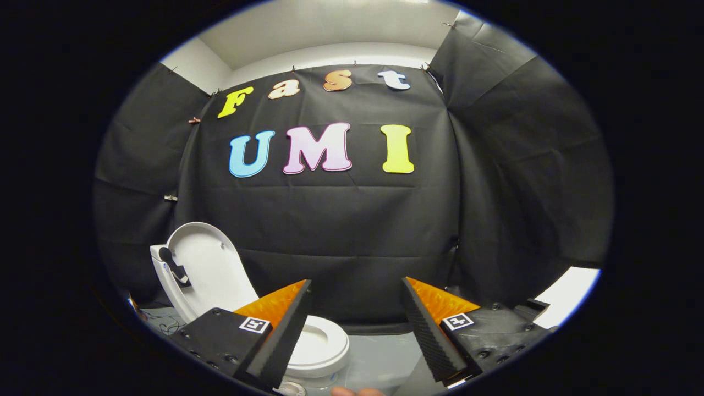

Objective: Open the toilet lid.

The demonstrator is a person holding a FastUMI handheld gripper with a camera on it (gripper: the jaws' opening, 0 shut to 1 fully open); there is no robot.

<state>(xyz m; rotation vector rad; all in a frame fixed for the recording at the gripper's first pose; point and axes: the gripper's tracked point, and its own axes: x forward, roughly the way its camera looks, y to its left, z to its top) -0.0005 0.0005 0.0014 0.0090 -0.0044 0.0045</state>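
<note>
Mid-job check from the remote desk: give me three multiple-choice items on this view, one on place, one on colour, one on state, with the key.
1. Where does the toilet sit relative to the gripper?
A. beyond the left finger
B. beyond the right finger
C. clamped between the fingers

2. What colour is the toilet lid?
A. black
B. white
C. blue

3. How does the lid stand?
A. flat on the seat
B. raised upright
C. lying on the floor

Key: 1 A, the bowl shows past the left finger; 2 B, lid and seat are both white; 3 B, the lid leans back upright with the seat ring exposed, the fingers apart holding nothing.
</note>
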